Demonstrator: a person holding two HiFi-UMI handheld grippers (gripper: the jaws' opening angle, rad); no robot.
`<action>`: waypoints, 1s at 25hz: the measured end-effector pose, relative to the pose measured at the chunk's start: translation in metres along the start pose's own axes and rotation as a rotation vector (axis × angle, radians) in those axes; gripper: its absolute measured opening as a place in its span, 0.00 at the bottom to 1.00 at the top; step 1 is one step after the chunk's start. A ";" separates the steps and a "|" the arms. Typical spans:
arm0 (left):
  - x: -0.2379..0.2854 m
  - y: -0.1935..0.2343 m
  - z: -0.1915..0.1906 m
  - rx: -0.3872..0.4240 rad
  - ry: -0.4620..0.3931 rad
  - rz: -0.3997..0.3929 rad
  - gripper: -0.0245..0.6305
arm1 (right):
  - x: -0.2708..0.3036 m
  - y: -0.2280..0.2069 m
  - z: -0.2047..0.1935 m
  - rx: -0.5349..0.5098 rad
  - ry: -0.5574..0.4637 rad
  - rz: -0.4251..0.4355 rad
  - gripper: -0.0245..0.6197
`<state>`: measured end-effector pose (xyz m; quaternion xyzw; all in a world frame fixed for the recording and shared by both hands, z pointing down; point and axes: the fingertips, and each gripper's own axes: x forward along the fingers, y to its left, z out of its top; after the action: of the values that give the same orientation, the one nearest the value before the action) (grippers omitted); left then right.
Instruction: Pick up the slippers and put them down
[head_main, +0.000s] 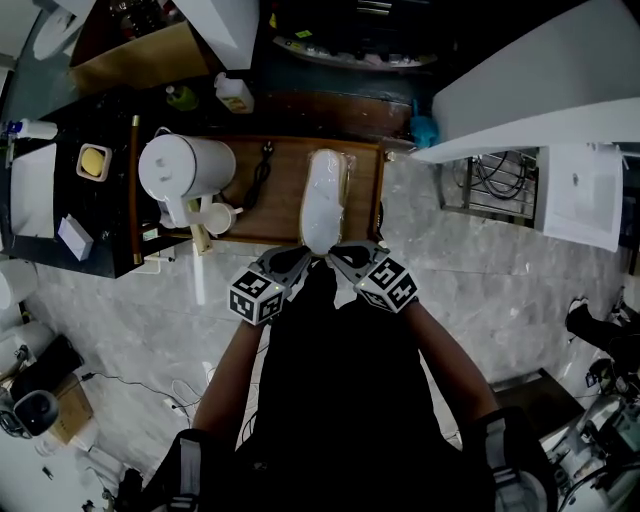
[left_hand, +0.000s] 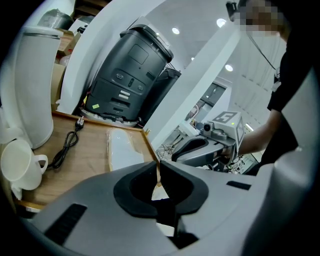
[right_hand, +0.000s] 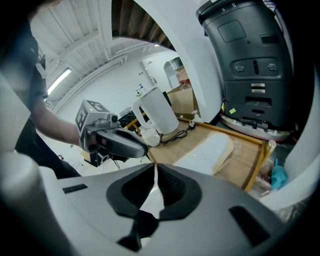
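A pale marble floor (head_main: 480, 290) surrounds a low wooden desk (head_main: 275, 190) with a raised rim. Behind the desk's far edge stands a big black machine (left_hand: 130, 75). A tall white jug (head_main: 185, 170) stands upright at the left of the desk. The slippers (head_main: 323, 195), white and sealed in clear wrapping, lie flat lengthways on the right half of the desk, well apart from the jug.

The left hand-held gripper (head_main: 308, 257) and the right hand-held gripper (head_main: 333, 253) meet tip to tip at the near end of the slippers. Each has its jaws pressed narrow, with only a thin pale strip of the wrapping's edge pinched between them.

A white mug (head_main: 220, 217) sits just beside the jug's base. A black cable (head_main: 260, 175) with a plug lies on the bare wood between jug and slippers.
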<state>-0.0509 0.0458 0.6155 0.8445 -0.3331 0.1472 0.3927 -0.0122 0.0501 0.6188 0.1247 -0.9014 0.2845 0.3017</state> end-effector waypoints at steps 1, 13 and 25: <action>0.001 0.001 -0.001 -0.002 0.002 0.000 0.06 | 0.001 -0.001 -0.001 0.003 0.003 -0.001 0.05; 0.018 0.025 -0.019 -0.010 0.069 0.003 0.08 | 0.014 -0.019 -0.010 0.020 0.051 0.006 0.10; 0.028 0.045 -0.036 -0.041 0.142 -0.015 0.21 | 0.033 -0.028 -0.021 -0.004 0.135 0.012 0.21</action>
<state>-0.0605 0.0392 0.6784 0.8262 -0.3011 0.1969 0.4335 -0.0174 0.0385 0.6656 0.0992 -0.8802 0.2925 0.3604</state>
